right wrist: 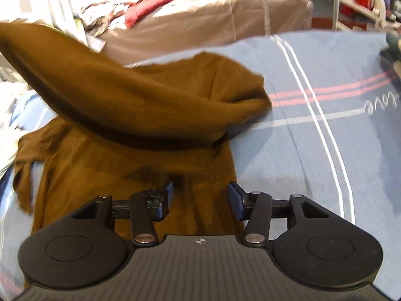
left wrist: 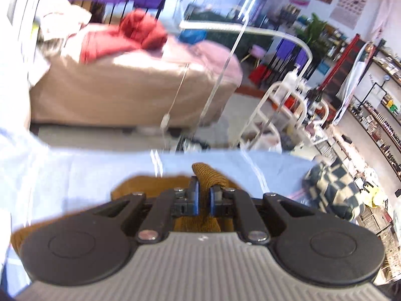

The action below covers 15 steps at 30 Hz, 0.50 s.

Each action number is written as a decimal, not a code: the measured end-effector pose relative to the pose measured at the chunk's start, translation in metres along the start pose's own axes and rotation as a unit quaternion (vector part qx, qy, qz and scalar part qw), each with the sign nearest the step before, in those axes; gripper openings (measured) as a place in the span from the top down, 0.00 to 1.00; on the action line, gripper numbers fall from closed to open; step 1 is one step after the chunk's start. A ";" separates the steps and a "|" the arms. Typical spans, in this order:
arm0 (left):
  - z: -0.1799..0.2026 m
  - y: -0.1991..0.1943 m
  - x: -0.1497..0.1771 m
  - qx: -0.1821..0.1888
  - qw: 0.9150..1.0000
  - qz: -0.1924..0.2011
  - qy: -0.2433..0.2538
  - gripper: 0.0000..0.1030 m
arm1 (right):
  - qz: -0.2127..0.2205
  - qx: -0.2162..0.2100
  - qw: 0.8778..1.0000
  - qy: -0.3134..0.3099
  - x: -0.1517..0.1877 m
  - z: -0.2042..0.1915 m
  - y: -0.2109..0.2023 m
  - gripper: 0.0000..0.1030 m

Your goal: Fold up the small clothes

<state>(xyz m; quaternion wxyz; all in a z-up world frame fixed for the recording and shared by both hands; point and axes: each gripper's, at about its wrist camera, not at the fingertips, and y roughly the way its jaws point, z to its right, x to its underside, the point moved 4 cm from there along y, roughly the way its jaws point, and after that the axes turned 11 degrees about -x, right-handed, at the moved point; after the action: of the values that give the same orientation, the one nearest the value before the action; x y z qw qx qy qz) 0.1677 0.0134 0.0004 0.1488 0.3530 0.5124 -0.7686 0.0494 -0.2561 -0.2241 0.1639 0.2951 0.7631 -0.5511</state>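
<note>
A small mustard-brown knit garment (right wrist: pixel 140 115) lies on a light blue blanket (right wrist: pixel 313 150). In the right wrist view part of it is lifted and draped toward the upper left, with the rest flat below. My left gripper (left wrist: pixel 204 195) is shut on a fold of the brown garment (left wrist: pixel 210 175), which pokes up between the blue pads. My right gripper (right wrist: pixel 200 195) is open and empty, just above the garment's near part.
A checkered cloth (left wrist: pixel 333 190) lies at the blanket's right edge. Behind stands a bed with a tan cover (left wrist: pixel 130 92) and red clothes (left wrist: pixel 140 32). A white rack (left wrist: pixel 280 115) and shelves stand at the right. White and pink stripes (right wrist: pixel 325 95) cross the blanket.
</note>
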 end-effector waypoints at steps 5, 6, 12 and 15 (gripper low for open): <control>0.008 -0.011 -0.022 0.000 1.000 0.013 -0.001 0.93 | 0.020 0.072 0.997 -0.014 -0.021 -0.002 0.035 0.13; 0.009 -0.012 -0.022 -0.002 1.000 0.012 0.002 0.92 | 0.013 0.074 0.997 -0.007 -0.023 -0.001 0.040 0.13; 0.002 -0.015 -0.017 -0.003 1.000 0.005 -0.014 0.92 | 0.042 0.096 0.993 -0.045 -0.023 -0.028 0.027 0.16; 0.000 -0.013 -0.013 0.002 1.000 0.001 -0.018 0.92 | 0.061 0.104 0.986 -0.115 -0.020 -0.046 0.027 0.16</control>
<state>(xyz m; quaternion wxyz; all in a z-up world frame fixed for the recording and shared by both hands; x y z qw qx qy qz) 0.1693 0.0171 0.0188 0.1584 0.3403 0.5077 -0.7755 0.0850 -0.2122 -0.2174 0.2521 0.2915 0.6582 -0.6467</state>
